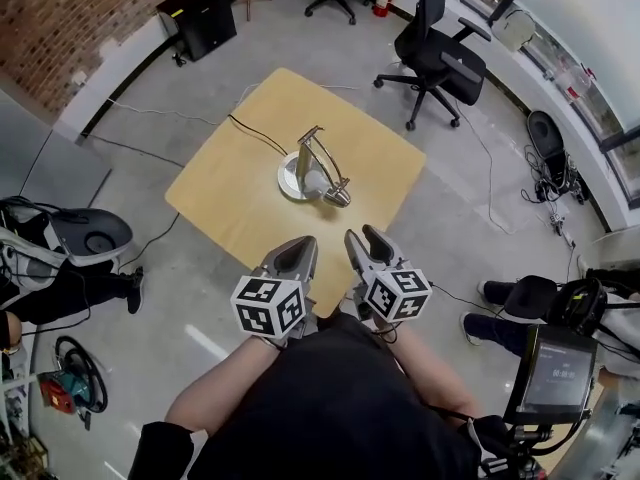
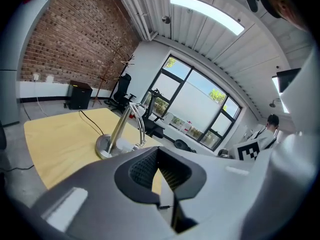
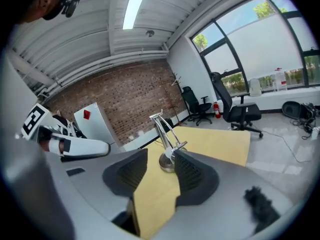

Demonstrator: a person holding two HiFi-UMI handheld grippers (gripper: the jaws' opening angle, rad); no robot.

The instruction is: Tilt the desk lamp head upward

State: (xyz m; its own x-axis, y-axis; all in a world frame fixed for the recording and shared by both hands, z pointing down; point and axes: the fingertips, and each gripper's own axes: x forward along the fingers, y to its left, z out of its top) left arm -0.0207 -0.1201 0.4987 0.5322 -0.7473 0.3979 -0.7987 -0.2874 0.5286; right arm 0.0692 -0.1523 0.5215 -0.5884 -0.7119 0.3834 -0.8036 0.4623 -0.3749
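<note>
Silver desk lamp — head drooping low

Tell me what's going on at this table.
A person stands at the near edge of a wooden table, a pair of tongs in each hand. The desk lamp sits mid-table, untouched, its head hanging low beside the base. The left tongs are shut and empty. The right tongs are open with nothing between them, aimed toward the lamp. The tilt hasn't started.
</note>
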